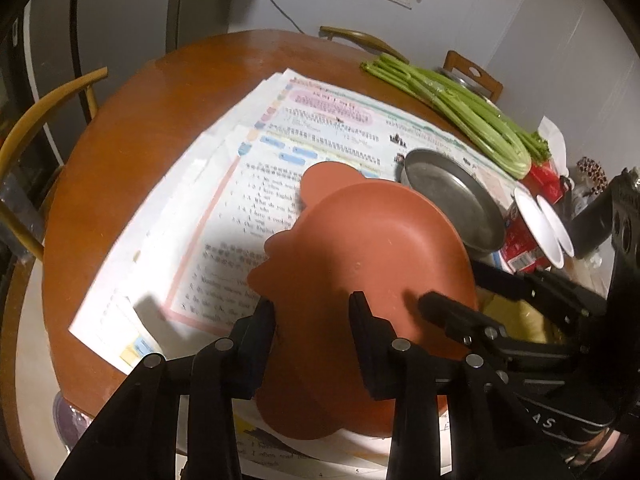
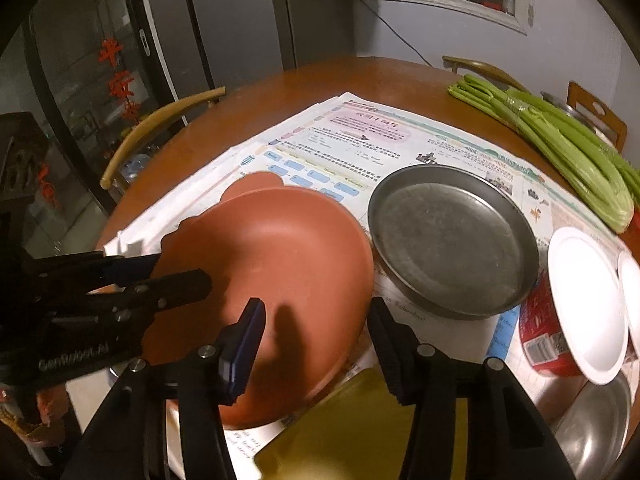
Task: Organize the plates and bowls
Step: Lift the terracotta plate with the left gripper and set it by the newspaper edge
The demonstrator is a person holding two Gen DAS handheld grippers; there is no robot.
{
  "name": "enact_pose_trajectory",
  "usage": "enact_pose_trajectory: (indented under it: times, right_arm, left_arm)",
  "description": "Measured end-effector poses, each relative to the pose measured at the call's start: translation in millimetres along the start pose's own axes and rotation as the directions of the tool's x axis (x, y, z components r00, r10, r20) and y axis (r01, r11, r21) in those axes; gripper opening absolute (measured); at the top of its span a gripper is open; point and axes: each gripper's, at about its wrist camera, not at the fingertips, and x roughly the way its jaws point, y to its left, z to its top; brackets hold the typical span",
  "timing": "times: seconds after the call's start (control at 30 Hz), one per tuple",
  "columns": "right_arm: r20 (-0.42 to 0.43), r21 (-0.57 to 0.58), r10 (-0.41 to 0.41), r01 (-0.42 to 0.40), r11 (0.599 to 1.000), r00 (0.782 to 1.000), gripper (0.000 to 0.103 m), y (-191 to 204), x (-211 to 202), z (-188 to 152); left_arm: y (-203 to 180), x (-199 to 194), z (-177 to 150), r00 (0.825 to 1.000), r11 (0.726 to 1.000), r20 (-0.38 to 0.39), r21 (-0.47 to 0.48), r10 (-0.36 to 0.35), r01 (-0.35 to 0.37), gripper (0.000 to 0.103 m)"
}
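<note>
The left gripper fingers stand wide around the near rim of the terracotta-red shaped plastic plate; the right gripper is wide too. The plate lies on the table, with the grey round metal plate at 2 o'clock. I judge the pickup is beginning: next, close on the rim.

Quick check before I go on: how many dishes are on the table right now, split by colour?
Terracotta plate: 1
Grey metal pan: 1
White bowls, right edge: 2
Steel bowl, partly cut off at lower right: 1
Total: 5 dishes
</note>
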Motion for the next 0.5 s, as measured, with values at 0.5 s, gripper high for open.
enact_pose_trajectory:
  times: [0.5]
  right_arm:
    - [0.035, 0.05, 0.049, -0.051, 0.997, 0.998, 0.054, 20.1, -5.6, 37.1]
  left_arm:
    - [23.2, -16.0, 48.5, 0.996, 0.999, 0.071, 0.004, 0.048, -0.048, 0.038]
